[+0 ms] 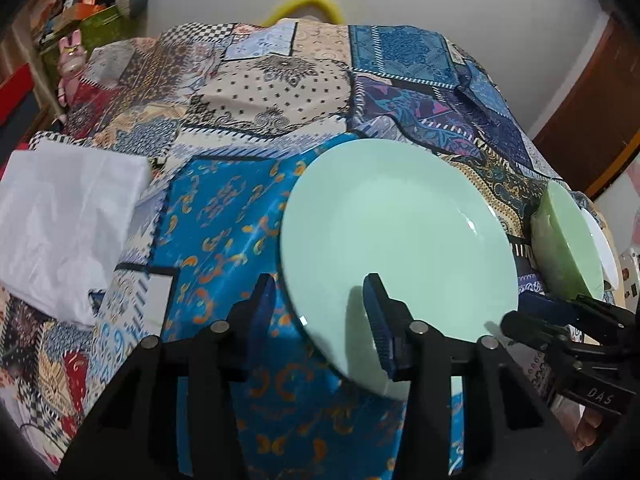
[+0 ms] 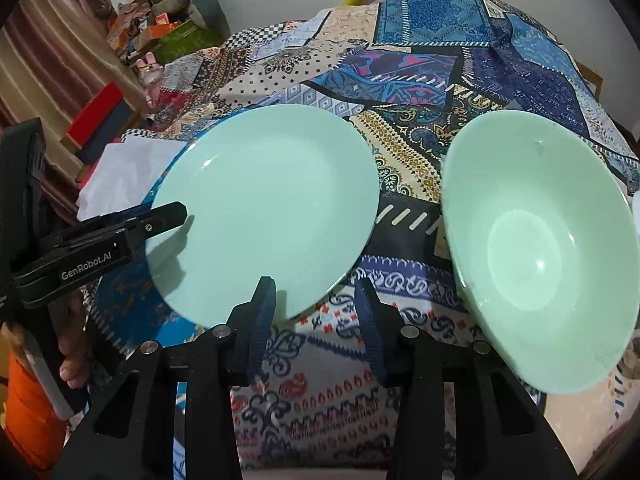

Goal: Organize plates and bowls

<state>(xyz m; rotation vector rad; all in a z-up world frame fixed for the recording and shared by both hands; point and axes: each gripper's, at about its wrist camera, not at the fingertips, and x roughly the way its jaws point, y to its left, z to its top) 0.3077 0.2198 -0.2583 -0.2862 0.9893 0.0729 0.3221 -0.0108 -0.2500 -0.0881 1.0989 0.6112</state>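
Well left of the pale green plate [image 1: 400, 232]: a folded white sheet [image 1: 72, 220], flat on the patchwork tablecloth [image 1: 260, 92], apart from the rim

At the plate's near-left rim: left gripper [image 1: 320, 308], jaws partly open and straddling the edge, one finger outside on the blue cloth, the other over the plate's face; no pad seen pressing, nothing lifted

Plate itself: flat on the tablecloth, face up, round, so no long axis to speak of; far rim towards the wall

At the plate's near-right rim: right gripper [image 2: 316, 308], jaws partly open, only tablecloth between the fingers, left finger just beside the edge, holding nothing

Right of the plate: a pale green bowl [image 2: 536, 240], mouth up, apart from the plate with a strip of cloth between

Only in the right wrist view: the bowl's whole inside, and a hand [image 2: 74, 360] on the left gripper's handle. Only in the left wrist view: a white rim [image 1: 600, 240] behind the bowl, on the side away from the plate

Open cloth beyond the plate's far rim and on its near side
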